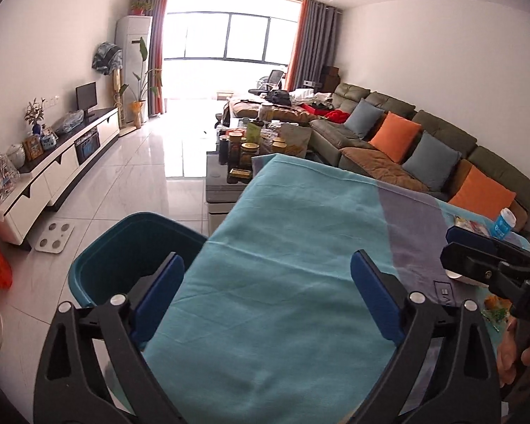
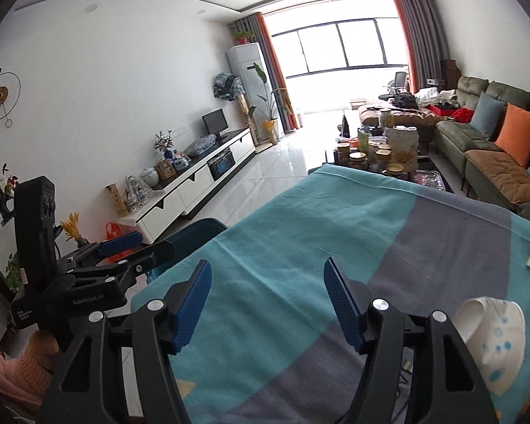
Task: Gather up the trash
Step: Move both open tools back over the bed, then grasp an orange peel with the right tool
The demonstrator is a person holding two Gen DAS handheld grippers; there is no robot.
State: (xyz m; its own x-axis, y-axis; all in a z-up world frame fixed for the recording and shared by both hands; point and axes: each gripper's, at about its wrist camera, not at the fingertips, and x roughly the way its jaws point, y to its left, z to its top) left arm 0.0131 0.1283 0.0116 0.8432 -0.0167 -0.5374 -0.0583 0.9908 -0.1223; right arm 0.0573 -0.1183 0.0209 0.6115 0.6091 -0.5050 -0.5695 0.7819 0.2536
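Teal-and-grey cloth covers the bench (image 1: pixel 282 229), filling the lower frame. At its left edge sits the teal bin (image 1: pixel 123 247). Lower right, a crumpled white cup (image 2: pixel 491 339) lies on its side, long axis toward upper left. Both tools, left (image 1: pixel 266 289) and right (image 2: pixel 268 300), are spread, empty.

"GenRobot.AI" on the left gripper (image 2: pixel 130 247) body (smaller label beneath unreadable), "DA…" on the right gripper (image 1: pixel 477 247).
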